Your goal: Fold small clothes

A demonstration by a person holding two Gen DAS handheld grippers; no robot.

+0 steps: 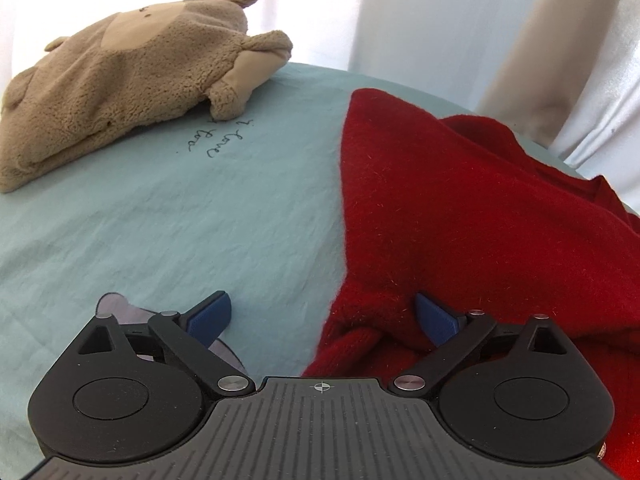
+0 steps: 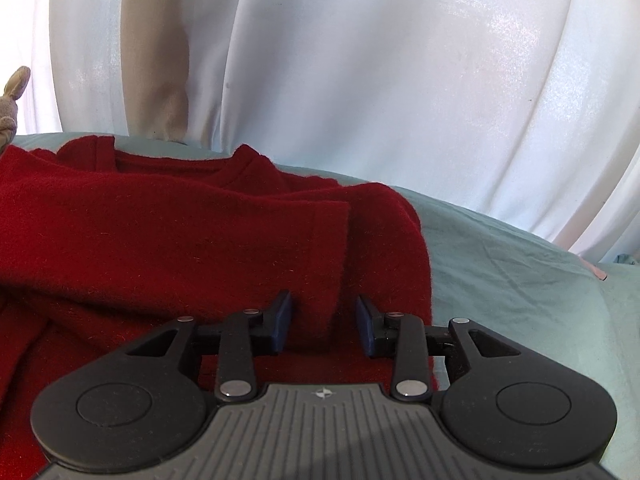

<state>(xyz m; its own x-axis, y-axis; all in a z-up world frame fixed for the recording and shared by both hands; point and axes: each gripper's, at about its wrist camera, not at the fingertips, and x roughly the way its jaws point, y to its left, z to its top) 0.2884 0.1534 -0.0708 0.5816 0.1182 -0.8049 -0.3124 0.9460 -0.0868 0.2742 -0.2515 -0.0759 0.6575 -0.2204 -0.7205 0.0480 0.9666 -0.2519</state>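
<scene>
Both claws (image 1: 322, 316) (image 2: 323, 320) astride red sweater (image 2: 180, 240)

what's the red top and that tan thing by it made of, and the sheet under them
Red top: looks like brushed wool or fleece knit, matte, with fine stray fibres. Tan thing: plush pile, fuzzy, with smoother fabric patches. Sheet: thin woven cotton, seemingly, matte and creased.

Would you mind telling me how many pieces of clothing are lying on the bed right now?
2. A red sweater lies on the teal sheet beneath both grippers, and a tan fleece bear-eared garment sits at the far left. Others may lie outside the views.
</scene>
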